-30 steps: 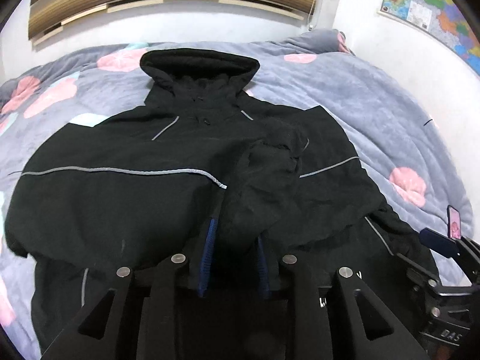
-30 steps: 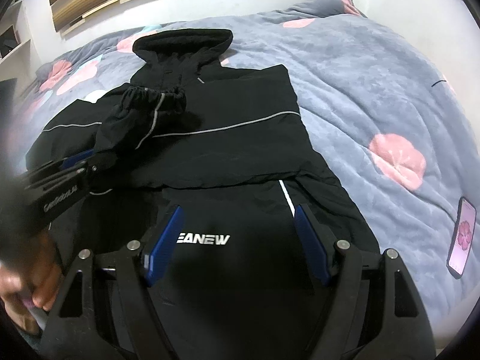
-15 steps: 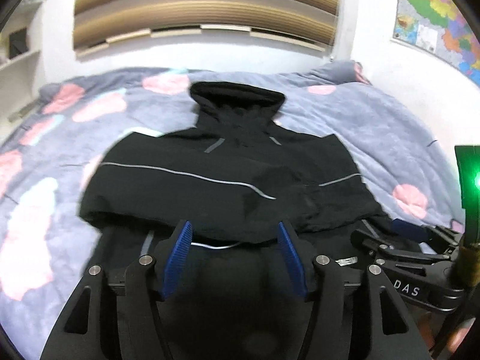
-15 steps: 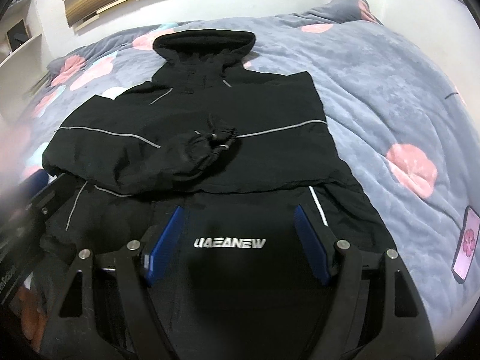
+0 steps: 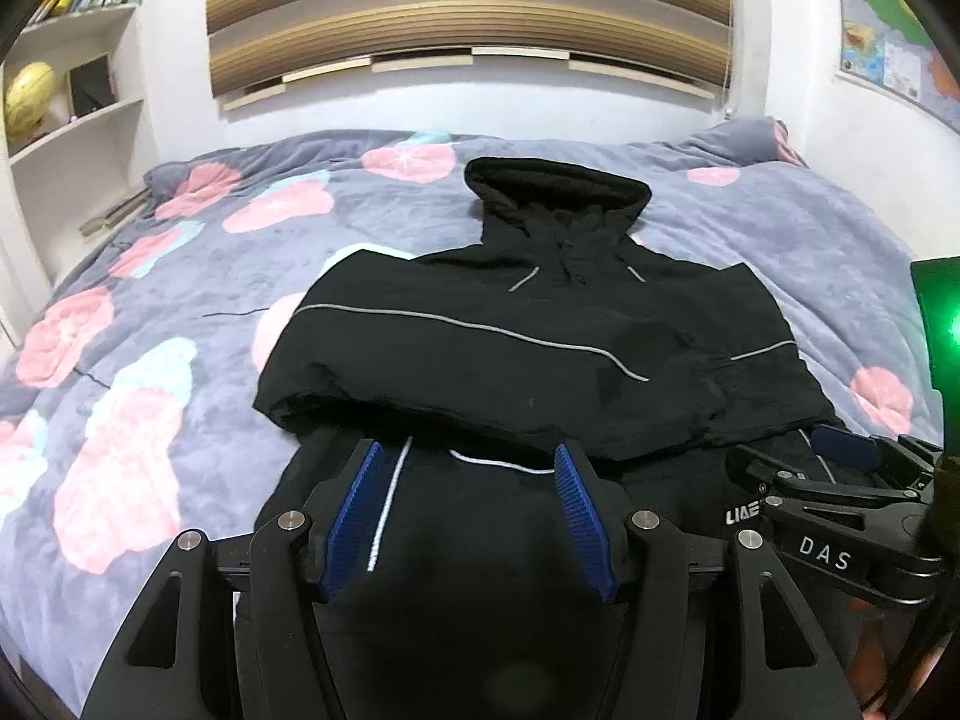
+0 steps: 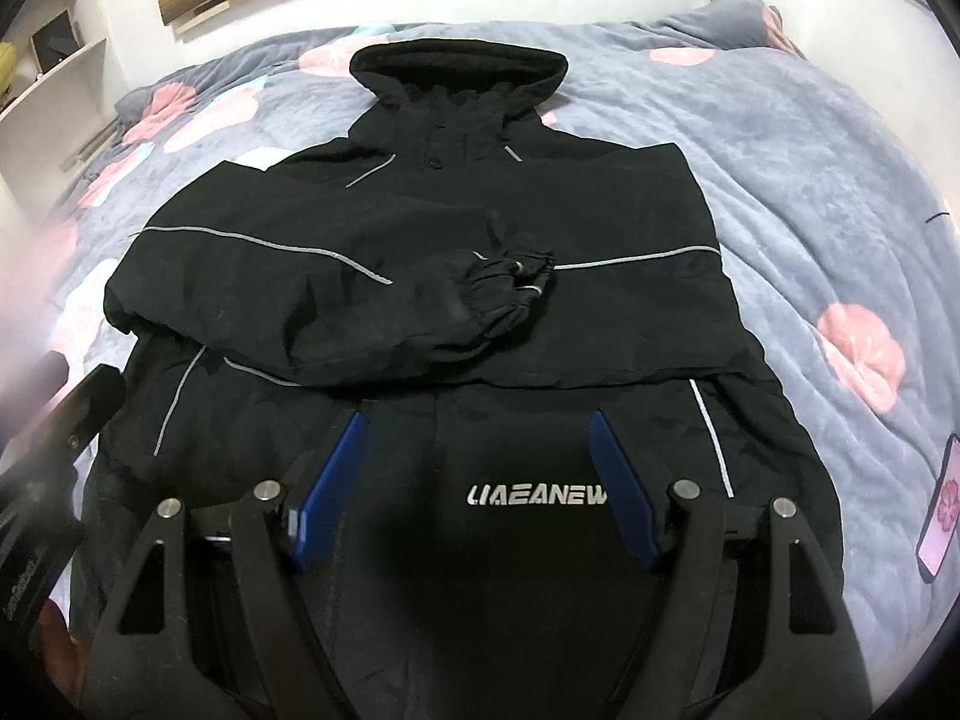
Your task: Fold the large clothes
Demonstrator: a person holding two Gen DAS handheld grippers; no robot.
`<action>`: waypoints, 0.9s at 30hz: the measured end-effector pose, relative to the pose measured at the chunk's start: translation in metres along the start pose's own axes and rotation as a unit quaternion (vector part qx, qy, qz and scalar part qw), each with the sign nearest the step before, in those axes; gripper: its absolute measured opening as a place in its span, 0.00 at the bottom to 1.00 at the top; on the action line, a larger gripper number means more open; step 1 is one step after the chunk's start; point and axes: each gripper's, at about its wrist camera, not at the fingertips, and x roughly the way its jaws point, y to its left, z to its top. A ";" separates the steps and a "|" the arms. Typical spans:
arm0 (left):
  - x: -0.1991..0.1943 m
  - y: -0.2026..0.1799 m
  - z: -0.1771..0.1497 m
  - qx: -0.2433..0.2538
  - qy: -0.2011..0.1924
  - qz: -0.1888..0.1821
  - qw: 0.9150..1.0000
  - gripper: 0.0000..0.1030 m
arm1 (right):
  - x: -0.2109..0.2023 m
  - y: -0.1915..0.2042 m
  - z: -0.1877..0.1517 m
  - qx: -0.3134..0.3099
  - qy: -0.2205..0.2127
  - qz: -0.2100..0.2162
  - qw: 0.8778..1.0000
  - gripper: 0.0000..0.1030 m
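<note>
A black hooded jacket [image 6: 420, 276] with grey piping lies flat on the bed, hood toward the wall. Both sleeves are folded across its chest; the elastic cuff [image 6: 510, 276] of one rests in the middle. The jacket also shows in the left wrist view [image 5: 540, 360]. My left gripper [image 5: 468, 504] is open and empty over the jacket's near hem on the left side. My right gripper [image 6: 477, 492] is open and empty above the hem, near the white logo lettering [image 6: 537, 495]. The right gripper also shows in the left wrist view [image 5: 840, 468].
The bed has a grey quilt [image 5: 180, 312] with pink flowers. A phone [image 6: 939, 516] lies on the quilt at the right edge. White shelves [image 5: 72, 96] stand at the left wall. A window blind [image 5: 468, 6] and a wall map [image 5: 888, 42] are behind.
My left gripper let go of the sleeve, left it folded across the chest, and drew back toward the hem. My right gripper stayed open above the hem and pulled back slightly.
</note>
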 end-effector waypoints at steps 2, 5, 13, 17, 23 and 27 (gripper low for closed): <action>0.001 0.001 -0.001 0.000 0.000 0.004 1.000 0.59 | 0.002 0.001 0.000 0.001 0.002 0.001 1.000 0.72; 0.003 0.002 -0.002 0.001 0.001 0.007 1.000 0.59 | 0.004 0.001 0.000 0.003 0.005 0.004 1.000 0.72; 0.022 0.028 -0.008 -0.026 0.017 0.018 0.999 0.59 | 0.013 -0.016 0.014 0.029 0.008 0.010 1.000 0.72; 0.028 0.045 -0.009 -0.052 0.024 0.018 0.998 0.59 | 0.027 -0.007 0.028 0.031 0.017 0.039 0.999 0.72; 0.029 0.058 -0.009 -0.050 0.024 0.039 0.998 0.59 | 0.071 -0.021 0.043 0.106 0.040 0.048 0.992 0.71; 0.034 0.062 -0.005 -0.049 0.029 0.038 0.998 0.59 | 0.075 -0.016 0.045 0.098 0.039 0.061 0.993 0.26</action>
